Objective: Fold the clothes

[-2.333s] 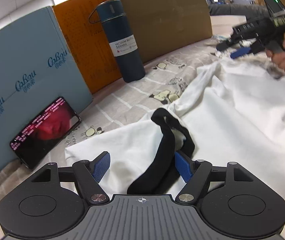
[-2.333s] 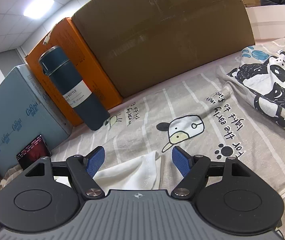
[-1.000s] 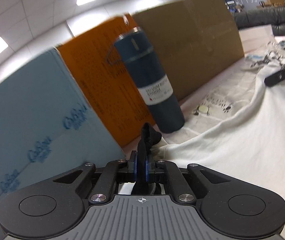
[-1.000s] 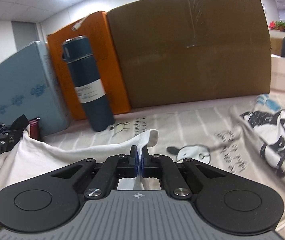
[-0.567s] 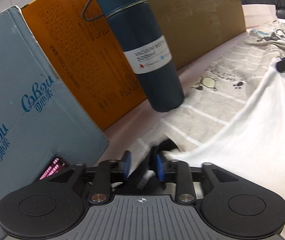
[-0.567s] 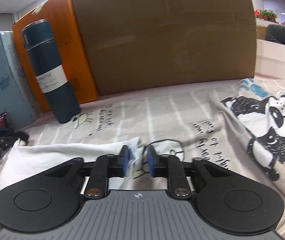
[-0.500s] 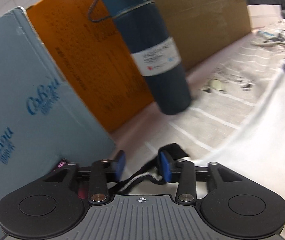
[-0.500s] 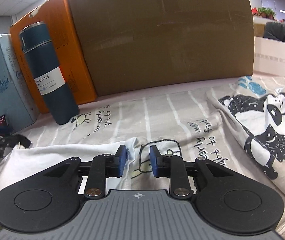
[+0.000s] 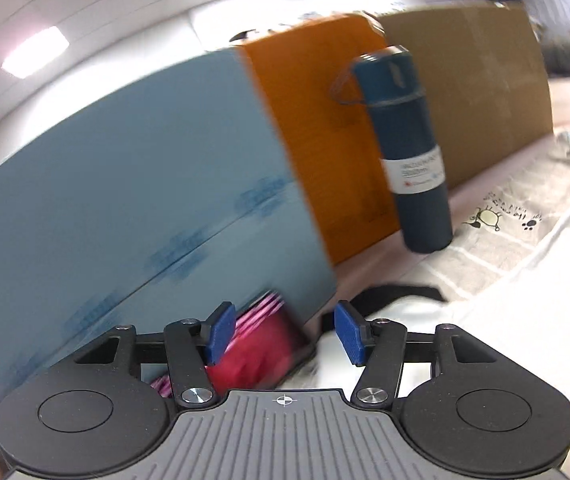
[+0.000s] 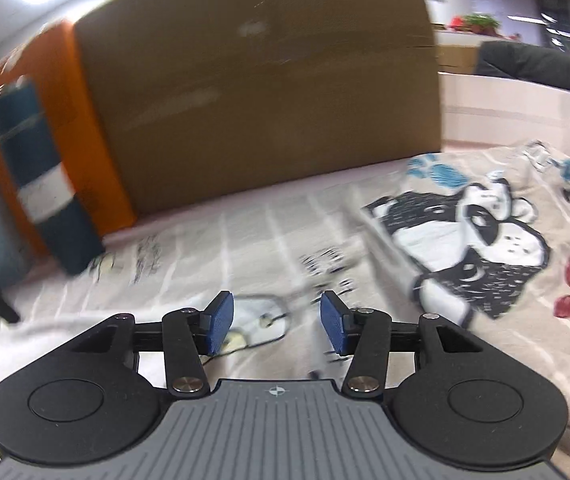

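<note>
Left gripper point(image 9: 283, 330): jaws spread and opening, nothing pinched; between the blue pads shows only a phone with a pink-red screen point(image 9: 261, 350) lying beyond them.
White garment point(image 9: 505, 320): lies ahead and to the right of the left gripper, its black collar point(image 9: 397, 294) just beyond the right pad, free of it.
Right gripper point(image 10: 273, 326): jaws apart and opening, no cloth between the pads; printed bed sheet point(image 10: 245, 256) shows through the gap.
White garment, right wrist view point(image 10: 45, 332): a blurred pale edge low to the left of the right gripper.
Panda-print garment point(image 10: 477, 248): ahead-right of the right gripper, on the sheet.
Blue vacuum bottle point(image 9: 405, 148): upright, well ahead of the left gripper, against an orange box point(image 9: 317, 120).
Blue box point(image 9: 125, 200): close ahead-left.
Brown carton point(image 10: 253, 88): far ahead of the right gripper.
</note>
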`<state>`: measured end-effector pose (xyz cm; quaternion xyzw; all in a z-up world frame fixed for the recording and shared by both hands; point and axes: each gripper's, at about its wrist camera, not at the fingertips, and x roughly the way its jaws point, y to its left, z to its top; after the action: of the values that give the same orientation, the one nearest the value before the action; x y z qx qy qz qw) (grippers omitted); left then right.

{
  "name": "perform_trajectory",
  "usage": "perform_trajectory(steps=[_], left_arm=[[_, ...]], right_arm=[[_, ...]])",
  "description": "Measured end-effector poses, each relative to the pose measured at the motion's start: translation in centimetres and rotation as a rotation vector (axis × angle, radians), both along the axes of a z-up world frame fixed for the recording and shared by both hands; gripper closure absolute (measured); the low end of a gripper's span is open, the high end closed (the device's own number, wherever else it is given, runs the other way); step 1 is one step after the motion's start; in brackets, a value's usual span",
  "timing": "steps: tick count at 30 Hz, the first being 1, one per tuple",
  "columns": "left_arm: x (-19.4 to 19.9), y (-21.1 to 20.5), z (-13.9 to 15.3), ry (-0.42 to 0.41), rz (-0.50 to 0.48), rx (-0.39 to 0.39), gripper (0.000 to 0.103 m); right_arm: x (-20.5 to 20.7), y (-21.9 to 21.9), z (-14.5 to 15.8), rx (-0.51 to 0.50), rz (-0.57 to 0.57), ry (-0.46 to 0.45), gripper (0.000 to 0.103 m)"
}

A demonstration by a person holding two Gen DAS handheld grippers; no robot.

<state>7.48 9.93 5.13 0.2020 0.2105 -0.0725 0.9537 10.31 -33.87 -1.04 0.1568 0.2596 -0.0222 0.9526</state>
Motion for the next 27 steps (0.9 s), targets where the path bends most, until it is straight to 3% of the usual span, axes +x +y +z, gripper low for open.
perform_trajectory(steps=[3, 6, 8, 12, 14, 15, 18, 24, 26, 27], left_arm=[[-4.5, 3.5, 0.3, 0.011, 0.063, -0.091, 0.047], [-7.1, 6.0, -0.7, 0.086, 0.068, -0.196, 0.032], [-8.1, 7.4, -1.8, 0.151, 0.067, -0.259, 0.029], [-7.0, 8.7, -4.9, 0.295, 0.094, -0.375, 0.031], [-6.3, 9.2, -6.4, 0.343, 0.127, -0.427, 0.046], [-6.3, 9.2, -6.8, 0.335, 0.137, -0.425, 0.061], [-6.7, 9.1, -7.2, 0.277, 0.168, -0.392, 0.075], [-8.0, 8.6, -6.9, 0.181, 0.223, -0.296, 0.071], [-8.9, 7.6, -5.9, 0.108, 0.254, -0.217, 0.062], [-9.5, 7.1, -5.3, 0.071, 0.244, -0.200, 0.052]], right_arm=[[-1.0, -1.1, 0.7, 0.074, 0.005, -0.058, 0.056], [-2.3, -0.9, 2.2, 0.103, 0.037, -0.116, 0.050], [-3.5, -0.4, 3.5, 0.117, 0.068, -0.153, 0.044], [-6.8, 0.7, 5.7, 0.132, 0.118, -0.212, 0.037], [-8.8, 1.2, 6.1, 0.133, 0.137, -0.224, 0.035], [-9.8, 1.4, 6.2, 0.125, 0.145, -0.227, 0.035], [-13.2, 1.5, 6.3, 0.076, 0.146, -0.232, 0.034], [-19.4, 0.4, 5.1, 0.052, 0.081, -0.193, 0.033], [-21.1, 0.3, 4.2, 0.055, 0.069, -0.171, 0.033], [-21.9, 0.3, 3.8, 0.054, 0.069, -0.156, 0.033]])
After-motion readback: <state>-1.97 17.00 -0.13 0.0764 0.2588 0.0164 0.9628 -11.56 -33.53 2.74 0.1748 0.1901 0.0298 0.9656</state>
